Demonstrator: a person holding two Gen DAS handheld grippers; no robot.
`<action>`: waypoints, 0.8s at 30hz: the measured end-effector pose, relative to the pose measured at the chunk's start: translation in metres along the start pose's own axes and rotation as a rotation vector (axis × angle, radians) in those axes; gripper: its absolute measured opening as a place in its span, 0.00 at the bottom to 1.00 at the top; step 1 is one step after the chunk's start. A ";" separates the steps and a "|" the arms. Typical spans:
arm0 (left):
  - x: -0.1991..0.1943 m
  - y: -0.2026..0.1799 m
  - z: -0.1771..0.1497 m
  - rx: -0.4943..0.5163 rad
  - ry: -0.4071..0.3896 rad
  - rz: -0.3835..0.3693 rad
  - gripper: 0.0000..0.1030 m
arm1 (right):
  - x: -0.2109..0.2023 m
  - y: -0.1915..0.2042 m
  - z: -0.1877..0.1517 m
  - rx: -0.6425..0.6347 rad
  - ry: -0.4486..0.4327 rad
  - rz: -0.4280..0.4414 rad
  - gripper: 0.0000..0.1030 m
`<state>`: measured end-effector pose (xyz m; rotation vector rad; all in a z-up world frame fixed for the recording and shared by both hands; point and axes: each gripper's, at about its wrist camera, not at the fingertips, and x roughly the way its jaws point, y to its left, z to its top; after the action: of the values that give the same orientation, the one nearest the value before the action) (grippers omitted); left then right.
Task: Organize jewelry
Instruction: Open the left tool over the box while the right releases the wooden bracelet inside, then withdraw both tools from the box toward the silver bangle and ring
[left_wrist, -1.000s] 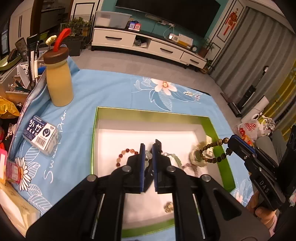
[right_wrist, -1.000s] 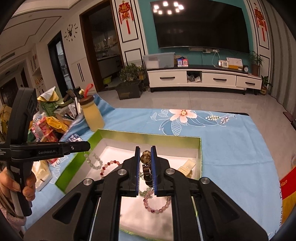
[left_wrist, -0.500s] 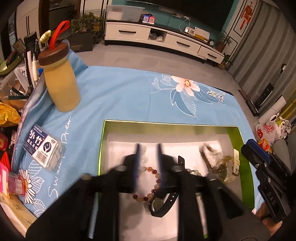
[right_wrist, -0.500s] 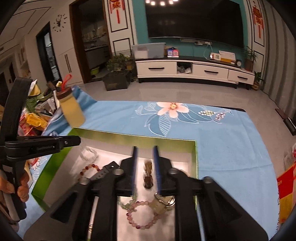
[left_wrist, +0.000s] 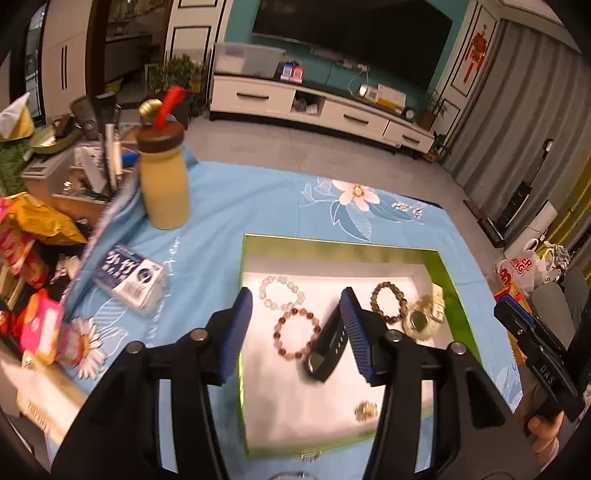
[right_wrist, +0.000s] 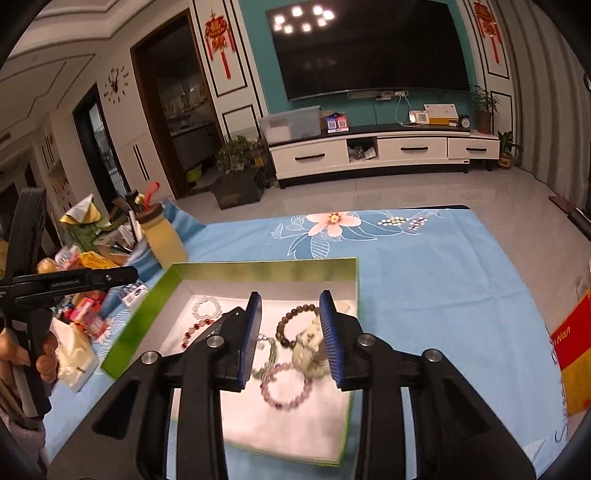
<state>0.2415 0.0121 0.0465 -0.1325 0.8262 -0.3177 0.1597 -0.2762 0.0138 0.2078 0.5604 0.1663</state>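
The green-walled box with its white floor sits on the blue flowered cloth, and all the jewelry lies inside it. In the left wrist view the left gripper hangs above the box's near-left part, jaws opening with nothing pinched between them; the red-and-pink bead bracelet lies flat in the gap, with the clear bead bracelet touching it at 11 o'clock. The black watch runs its long axis from 7 to 1 o'clock, its upper end hidden behind the right finger. The dark brown bead bracelet and the pale green pieces lie toward 2 o'clock, nearer the right hand. In the right wrist view the right gripper stands narrowly apart and holds nothing; the brown bracelet shows between its fingers, the pale green lump at 5 o'clock from it, a lilac bead bracelet at 6 o'clock. By my reading the left hand is better placed for the red bracelet or the watch, the right for the brown one
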 end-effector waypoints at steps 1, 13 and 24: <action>-0.006 0.001 -0.003 -0.001 -0.009 0.001 0.54 | -0.007 -0.001 -0.002 0.001 -0.006 0.000 0.33; -0.052 0.020 -0.088 0.002 0.036 0.109 0.86 | -0.063 0.010 -0.043 0.012 0.010 0.036 0.50; -0.034 0.025 -0.169 -0.015 0.174 0.151 0.84 | -0.061 0.026 -0.088 0.050 0.111 0.082 0.50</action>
<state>0.1010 0.0477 -0.0493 -0.0565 1.0054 -0.1821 0.0582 -0.2507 -0.0213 0.2719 0.6676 0.2444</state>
